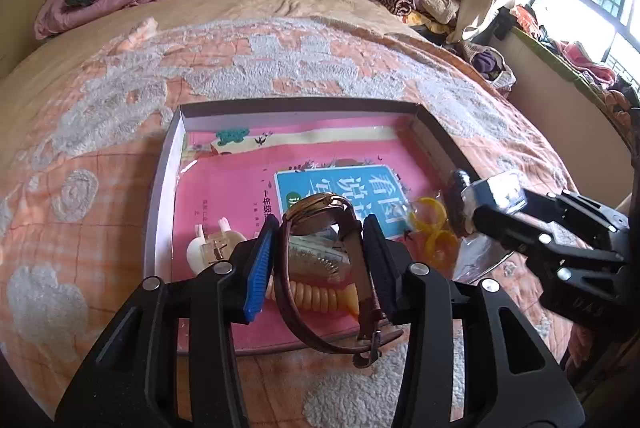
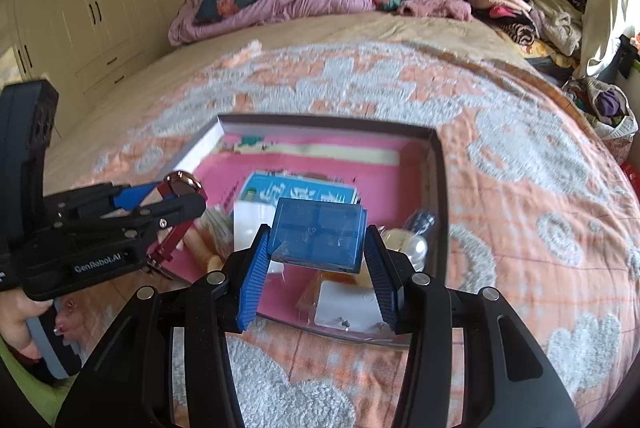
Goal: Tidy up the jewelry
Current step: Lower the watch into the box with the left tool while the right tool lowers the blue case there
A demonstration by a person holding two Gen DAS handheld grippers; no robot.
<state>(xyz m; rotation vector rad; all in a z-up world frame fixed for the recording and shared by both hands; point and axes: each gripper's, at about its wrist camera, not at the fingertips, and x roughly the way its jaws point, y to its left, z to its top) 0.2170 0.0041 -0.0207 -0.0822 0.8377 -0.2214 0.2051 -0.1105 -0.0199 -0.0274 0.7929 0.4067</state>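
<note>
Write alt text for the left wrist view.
The left gripper clamps a brown-strapped gold watch above a shallow box on a bed; the right gripper holds a clear case at the box's right side.

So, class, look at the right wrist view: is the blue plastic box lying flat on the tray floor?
No: the blue plastic box is held up between the right gripper fingers, above the tray.

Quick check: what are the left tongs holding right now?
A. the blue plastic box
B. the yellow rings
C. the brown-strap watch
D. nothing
C: the left tongs are shut on the watch, its brown strap between the fingers; the right tongs hold the blue box.
</note>
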